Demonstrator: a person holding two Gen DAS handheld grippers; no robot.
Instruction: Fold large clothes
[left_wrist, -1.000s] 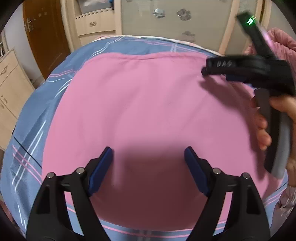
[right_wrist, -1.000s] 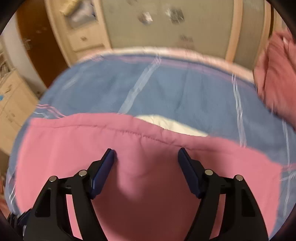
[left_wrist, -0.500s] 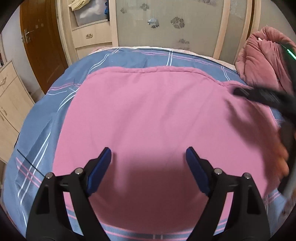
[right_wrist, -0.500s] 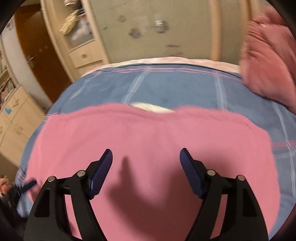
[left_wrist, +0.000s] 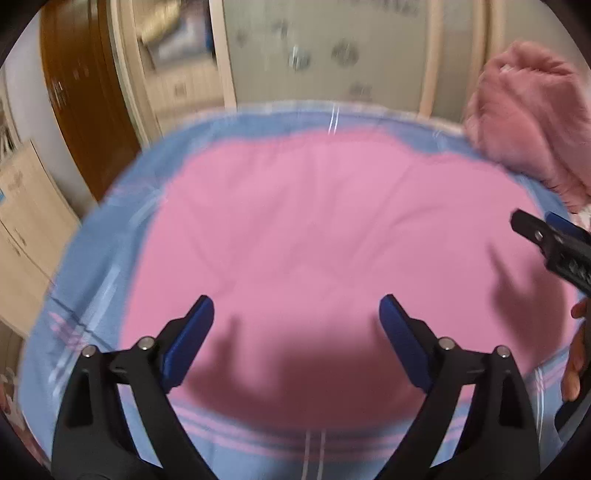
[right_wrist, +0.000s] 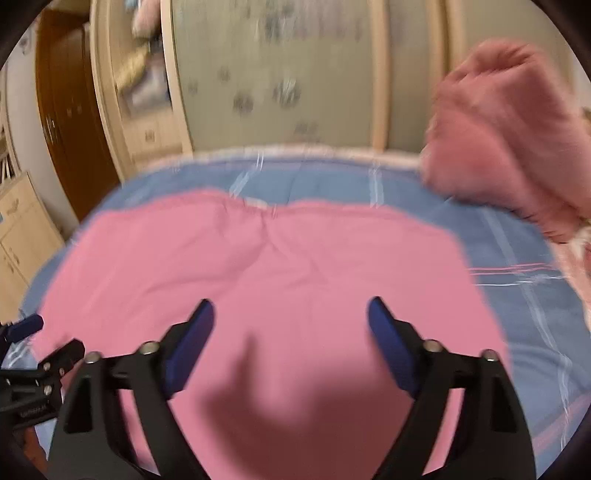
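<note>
Left gripper (left_wrist: 295, 325) spread wide, empty; right gripper (right_wrist: 290, 326) likewise. Both hover above pink garment (left_wrist: 314, 236), flat on bedspread (right_wrist: 332, 177), likely for next fold.

Both grippers' fingers (left_wrist: 393, 314) spread, empty.

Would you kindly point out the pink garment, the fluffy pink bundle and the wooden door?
pink garment (left_wrist: 325, 229), left wrist view, its flat middle.
fluffy pink bundle (right_wrist: 506, 122), right wrist view, its upper bulk.
wooden door (left_wrist: 88, 110), left wrist view, its panel.
</note>
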